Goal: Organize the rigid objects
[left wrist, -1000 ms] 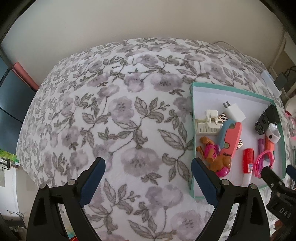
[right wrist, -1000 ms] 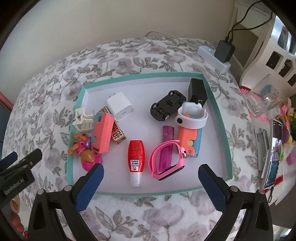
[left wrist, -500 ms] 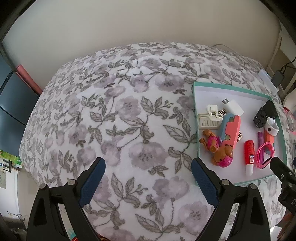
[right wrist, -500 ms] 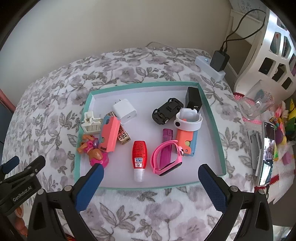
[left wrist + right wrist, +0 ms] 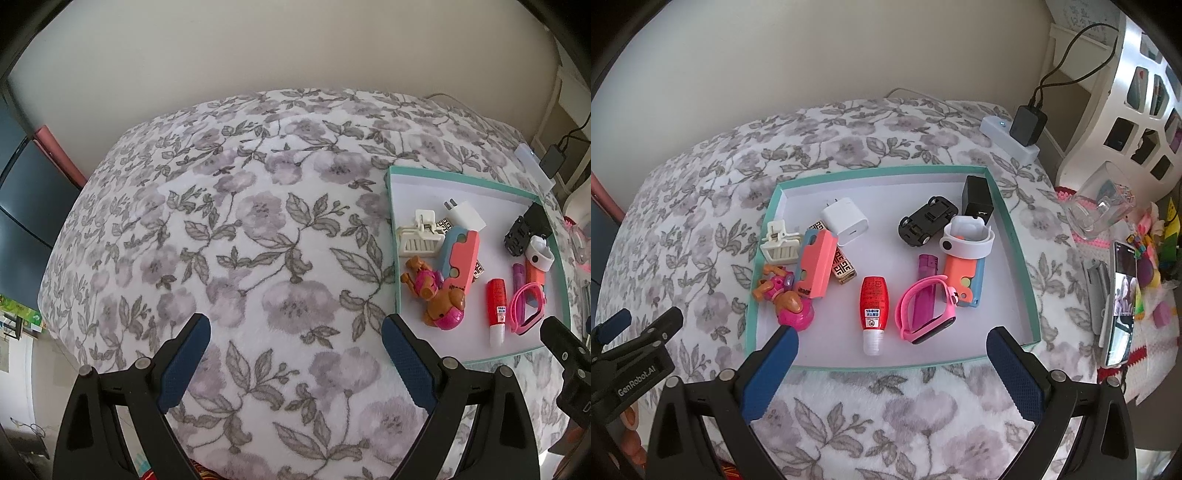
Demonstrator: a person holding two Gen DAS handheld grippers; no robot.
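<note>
A teal-rimmed white tray (image 5: 1015, 236) lies on the floral blanket (image 5: 701, 229) and holds several small items: a red glue bottle (image 5: 874, 308), a pink watch (image 5: 925, 314), a black toy car (image 5: 927, 219), a white charger (image 5: 846, 220), a black adapter (image 5: 978, 197), a pink dog toy (image 5: 785, 295) and a white clip (image 5: 781, 245). My right gripper (image 5: 892, 363) is open and empty above the tray's near rim. My left gripper (image 5: 295, 354) is open and empty over bare blanket (image 5: 240, 240), left of the tray (image 5: 392, 236).
A white power strip with a black plug (image 5: 1012, 134) lies beyond the tray. A clear box (image 5: 1100, 203), a phone on a stand (image 5: 1119, 302) and small coloured toys (image 5: 1156, 273) crowd the right edge. A wall runs behind the bed.
Both grippers have pulled back and up from the tray, so the tray looks smaller and farther. Both stay open and empty. The tray's items have not moved.
</note>
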